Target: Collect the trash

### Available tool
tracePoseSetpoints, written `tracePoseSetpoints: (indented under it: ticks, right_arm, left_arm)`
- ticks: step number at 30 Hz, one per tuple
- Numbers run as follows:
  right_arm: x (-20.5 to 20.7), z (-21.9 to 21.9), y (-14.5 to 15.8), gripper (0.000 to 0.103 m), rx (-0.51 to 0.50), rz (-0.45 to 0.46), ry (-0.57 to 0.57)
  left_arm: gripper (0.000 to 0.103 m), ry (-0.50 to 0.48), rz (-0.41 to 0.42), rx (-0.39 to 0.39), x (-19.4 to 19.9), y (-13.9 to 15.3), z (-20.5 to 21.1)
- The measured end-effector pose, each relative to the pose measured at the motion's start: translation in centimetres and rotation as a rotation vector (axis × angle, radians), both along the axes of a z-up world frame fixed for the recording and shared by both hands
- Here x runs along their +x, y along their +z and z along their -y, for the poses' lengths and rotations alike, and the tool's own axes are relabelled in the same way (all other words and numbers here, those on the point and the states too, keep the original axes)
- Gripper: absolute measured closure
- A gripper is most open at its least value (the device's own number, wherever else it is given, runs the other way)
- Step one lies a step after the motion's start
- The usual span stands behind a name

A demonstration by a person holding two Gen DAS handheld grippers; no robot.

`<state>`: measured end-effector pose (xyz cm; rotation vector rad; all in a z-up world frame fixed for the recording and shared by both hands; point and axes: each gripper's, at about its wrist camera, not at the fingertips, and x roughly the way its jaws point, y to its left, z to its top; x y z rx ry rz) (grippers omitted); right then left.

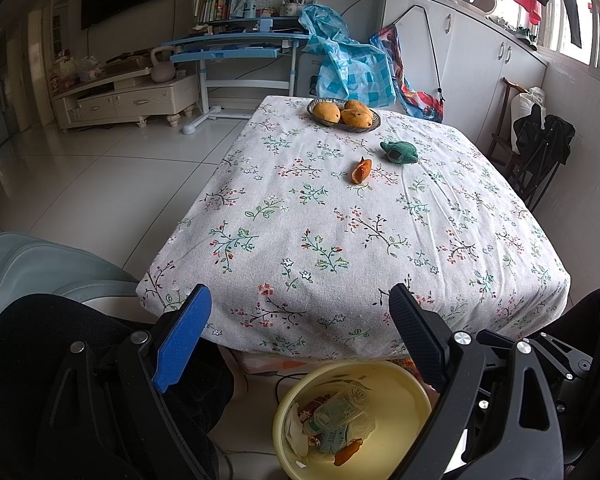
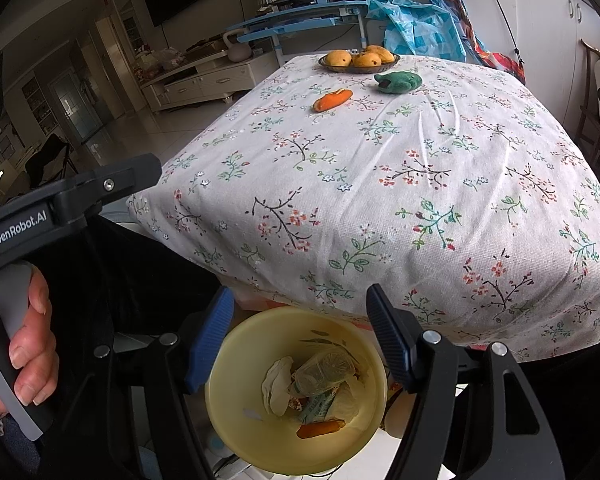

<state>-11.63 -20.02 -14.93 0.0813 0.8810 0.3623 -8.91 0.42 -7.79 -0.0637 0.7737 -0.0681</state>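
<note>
Black plastic frame, left tongs (image 1: 300, 328): 2 fingers spread wide, nothing between them, held low at the near table edge. Its blue pad (image 1: 184, 336) sits left, its dark pad (image 1: 418, 340) right. In the right wrist view the left tongs' body shows at far left, gripped by the person's left hand (image 2: 28, 340).

Yellow basin (image 1: 400, 392) on the floor, below the near table edge, between the fingers in both views. Contents: crumpled white paper (image 2: 278, 384), clear plastic bottle (image 2: 324, 372), green-and-white wrapper (image 2: 314, 406), 1 piece of orange peel (image 2: 320, 428).

Right tongs (image 2: 300, 336): released, fingers apart, empty, hovering directly above the basin.

Table (image 1: 340, 240) covered in a white floral cloth. Still on it, toward the far end:
- 1 orange peel piece (image 1: 361, 171), lying alone near the middle of the far half.
- 1 crumpled green item (image 1: 399, 152), just right of and slightly beyond the peel, apart from it; kind not identifiable.
- Dark bowl (image 1: 374, 125) at the far edge, holding 3 yellow mangoes (image 1: 327, 112).

Beyond the table: blue desk (image 1: 228, 46) to the left, blue checked plastic sheet (image 1: 348, 68) draped behind the bowl, white cabinets (image 1: 480, 52) to the right.
</note>
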Motion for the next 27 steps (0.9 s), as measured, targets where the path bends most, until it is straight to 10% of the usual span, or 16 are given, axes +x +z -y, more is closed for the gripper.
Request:
tracePoseSetpoints:
  ticks: [27]
  right_arm:
    - [0.7, 2.0, 2.1, 0.033, 0.030, 0.076, -0.064]
  left_arm:
    - [0.015, 0.016, -0.003, -0.069, 0.3, 0.4, -1.5]
